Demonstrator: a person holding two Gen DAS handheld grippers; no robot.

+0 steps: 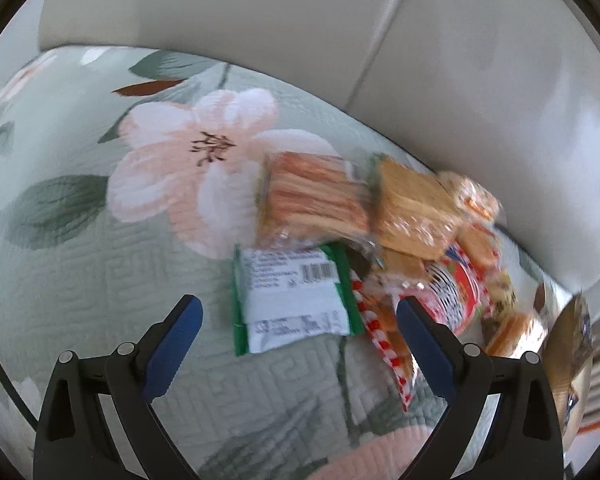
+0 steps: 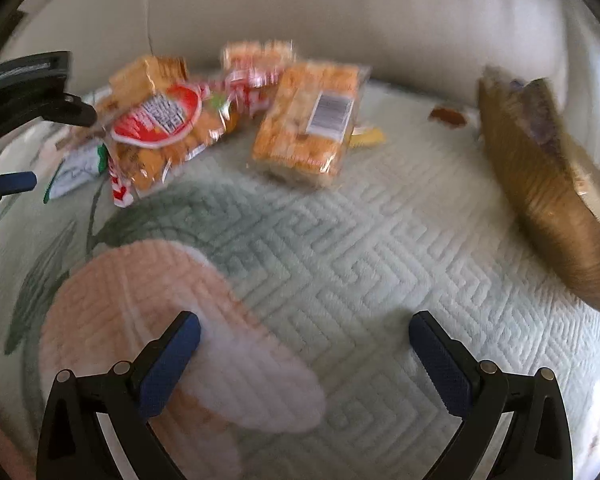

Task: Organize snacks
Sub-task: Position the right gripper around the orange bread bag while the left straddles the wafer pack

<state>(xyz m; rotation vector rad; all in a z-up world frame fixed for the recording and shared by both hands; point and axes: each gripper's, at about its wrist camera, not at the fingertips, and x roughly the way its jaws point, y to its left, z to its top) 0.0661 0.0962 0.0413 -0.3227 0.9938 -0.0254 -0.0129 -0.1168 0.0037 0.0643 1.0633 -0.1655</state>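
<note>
Snacks are lying heaped on the floral quilted cover (image 2: 340, 248), against the beige sofa back (image 2: 340, 12): a red-labelled cracker bag (image 2: 160, 120), a clear cracker pack (image 2: 308, 120) just beside it, a green-edged white packet (image 1: 292, 300) face down. A gold bag (image 2: 540, 200) is sitting well apart. The left gripper (image 1: 300, 320) is hovering wide open over the white packet, probably lining up a pick. The right gripper (image 2: 304, 344) is hanging wide open and empty over bare quilt.

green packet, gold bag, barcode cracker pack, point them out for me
green packet (image 1: 292, 300), left wrist view, on its white back panel
gold bag (image 2: 540, 200), right wrist view, on its gold side
cracker pack (image 2: 304, 128), right wrist view, on the clear wrap left of the barcode
</note>
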